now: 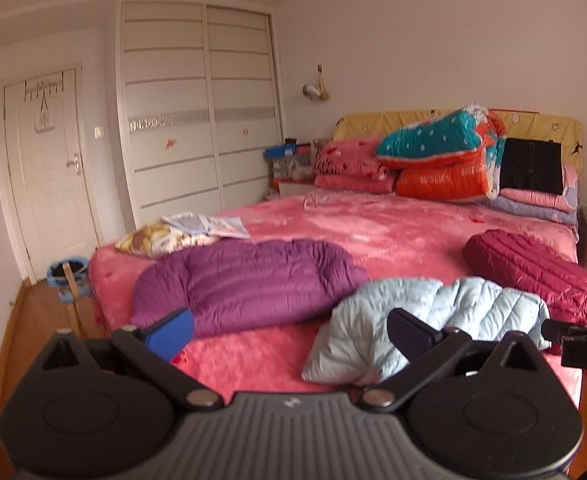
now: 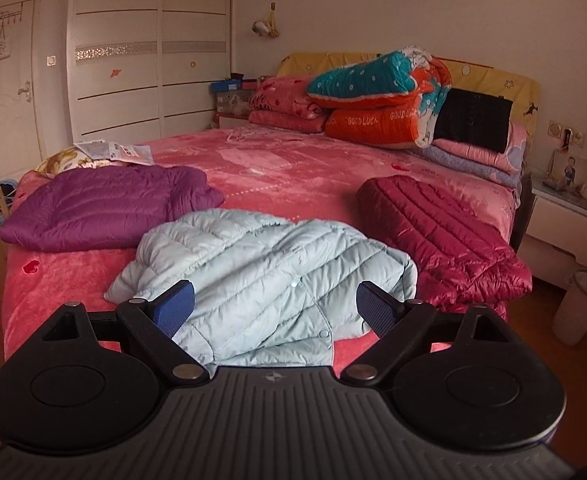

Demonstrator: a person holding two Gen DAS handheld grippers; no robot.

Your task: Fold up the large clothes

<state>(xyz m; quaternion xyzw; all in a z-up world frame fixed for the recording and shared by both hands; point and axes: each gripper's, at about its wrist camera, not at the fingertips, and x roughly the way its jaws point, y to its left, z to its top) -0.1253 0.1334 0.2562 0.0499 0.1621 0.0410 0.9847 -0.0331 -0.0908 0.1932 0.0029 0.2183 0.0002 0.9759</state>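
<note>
Left gripper (image 1: 291, 332) — blue-padded fingers spread wide, nothing between them, held above the near edge of the bed. Right gripper (image 2: 275, 306) — fingers likewise spread wide and empty, poised over the near hem of the pale blue jacket; part of its black frame shows at 3 o'clock in the left wrist view.

Pale blue quilted jacket (image 2: 261, 268) — lies crumpled at the near edge of the bed, directly ahead of the right gripper at 12 o'clock; snap buttons show along its near edge. In the left wrist view it lies at about 1 o'clock.

Purple padded coat (image 2: 101, 208) — bunched on the bed at 10 o'clock from the right gripper, just beside the pale blue jacket.

Dark red quilted coat (image 2: 441, 232) — at 2 o'clock, near the bed's right edge, its near corner close against the pale blue jacket.

Pink plush bedspread (image 2: 285, 164) — covers the bed under all three garments.

Printed papers (image 2: 113, 148) — at 11 o'clock beyond the purple coat, on a patterned cushion.

Stack of folded quilts (image 2: 377, 96) — at 12 to 1 o'clock against the yellow headboard (image 2: 489, 72); teal and orange on top, pink beside.

White wardrobe (image 2: 149, 48) — far wall, 11 o'clock.

White nightstand (image 2: 561, 224) — 3 o'clock, beside the bed.
</note>
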